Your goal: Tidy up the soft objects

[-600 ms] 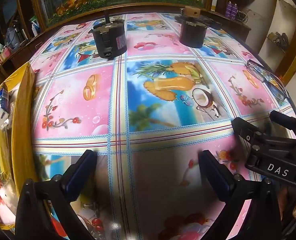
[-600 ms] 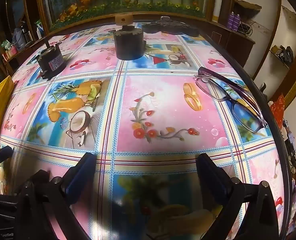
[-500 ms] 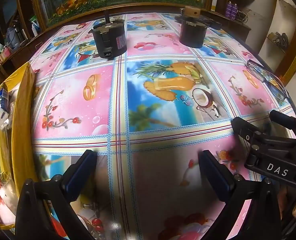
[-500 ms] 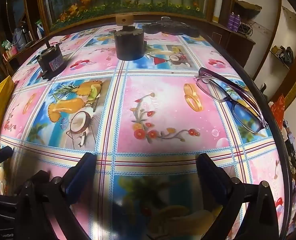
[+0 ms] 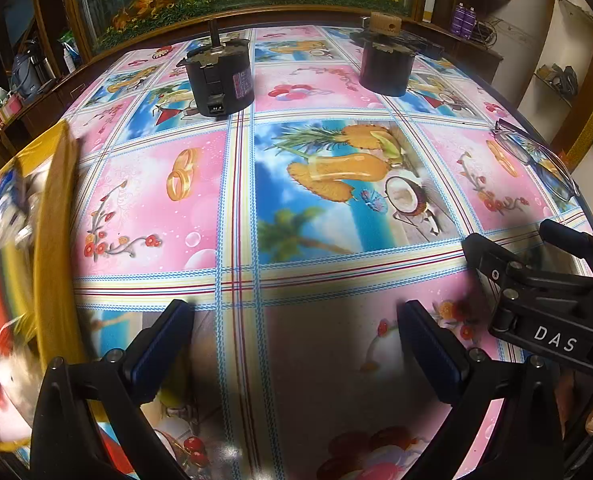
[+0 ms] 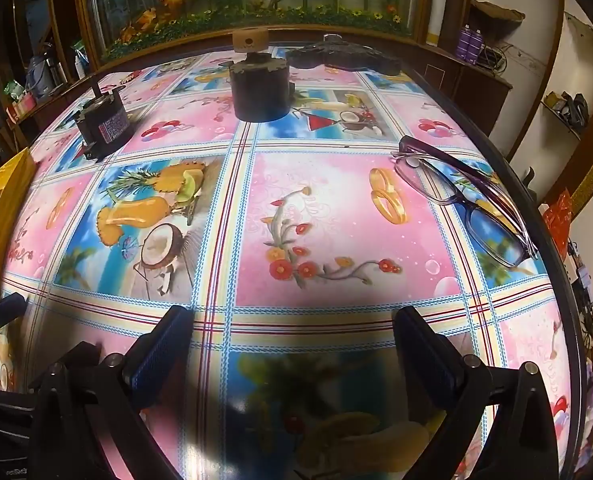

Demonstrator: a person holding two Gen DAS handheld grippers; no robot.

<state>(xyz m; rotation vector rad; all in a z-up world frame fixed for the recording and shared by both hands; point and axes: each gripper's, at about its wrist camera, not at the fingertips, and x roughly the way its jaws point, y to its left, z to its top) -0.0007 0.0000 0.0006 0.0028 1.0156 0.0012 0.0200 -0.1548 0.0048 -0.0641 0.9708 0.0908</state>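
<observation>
Low over a shiny table cover with pink and blue picture squares. Left gripper wide open, nothing between the blue pads. Right gripper wide open too, holding nothing, just beside the left one.

Soft things off at the left edge, piled inside a yellow cloth bag: red, white and blue blobs, too blurry to name. Probably light and squishy, so easy to lift and hard to break. Best to pinch a fat, puffy part near the middle, not a thin loose bit, too quick to slip out. Likely to flop and hang down once lifted.

Farther back, a black round motor with a sticker and a dark round block with a wooden knob, both hard, not for squeezing. Purple plastic glasses near the right edge, easy to break, best left alone.
</observation>
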